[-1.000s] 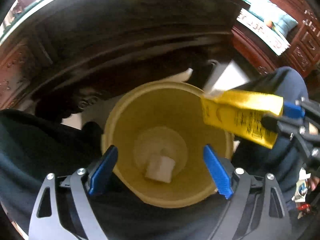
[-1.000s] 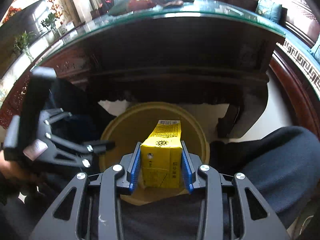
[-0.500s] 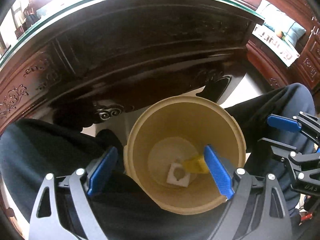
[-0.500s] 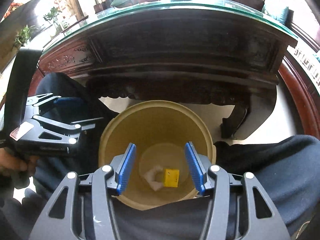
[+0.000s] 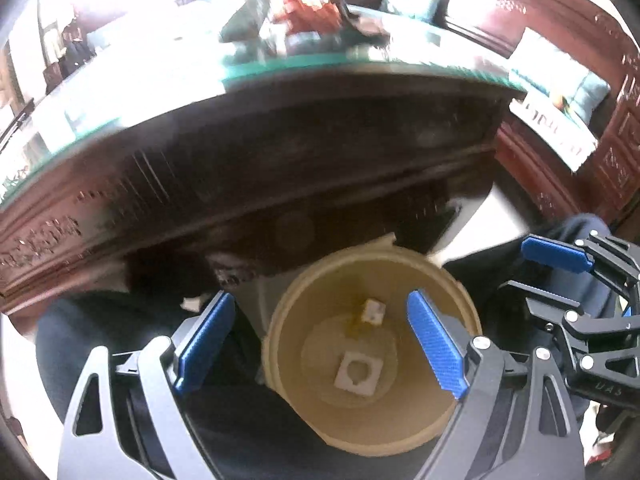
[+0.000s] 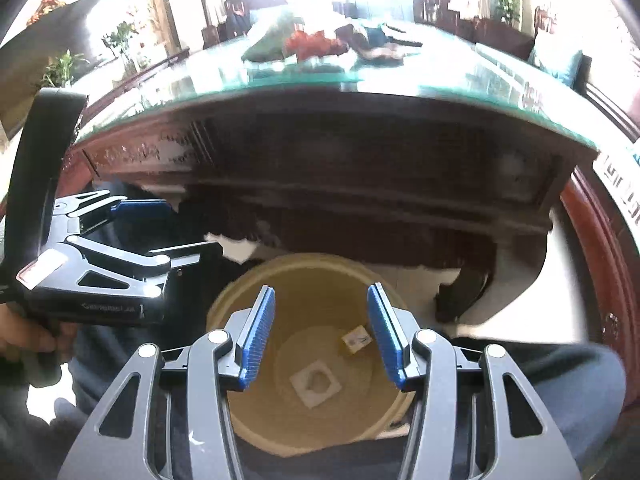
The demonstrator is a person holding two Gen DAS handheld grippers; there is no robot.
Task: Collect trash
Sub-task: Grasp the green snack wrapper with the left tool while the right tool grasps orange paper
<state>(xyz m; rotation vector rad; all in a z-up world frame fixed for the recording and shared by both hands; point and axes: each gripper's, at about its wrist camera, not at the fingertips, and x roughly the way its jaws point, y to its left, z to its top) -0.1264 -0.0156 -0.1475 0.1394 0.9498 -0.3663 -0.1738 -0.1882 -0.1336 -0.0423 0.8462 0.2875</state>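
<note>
Looking down, you see both grippers empty above the tan waste bin: the left gripper has its jaws wide apart, the right gripper half apart. The yellow carton lies at the bin's bottom beside a white scrap. Remaining trash lies forward and above, on the glass-topped table; neither hand looks clearly nearer.

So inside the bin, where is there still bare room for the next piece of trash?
Most of the bin floor is bare. Only the white square piece sits mid-floor and the yellow carton leans at the far wall. Near-side floor is free.
</note>
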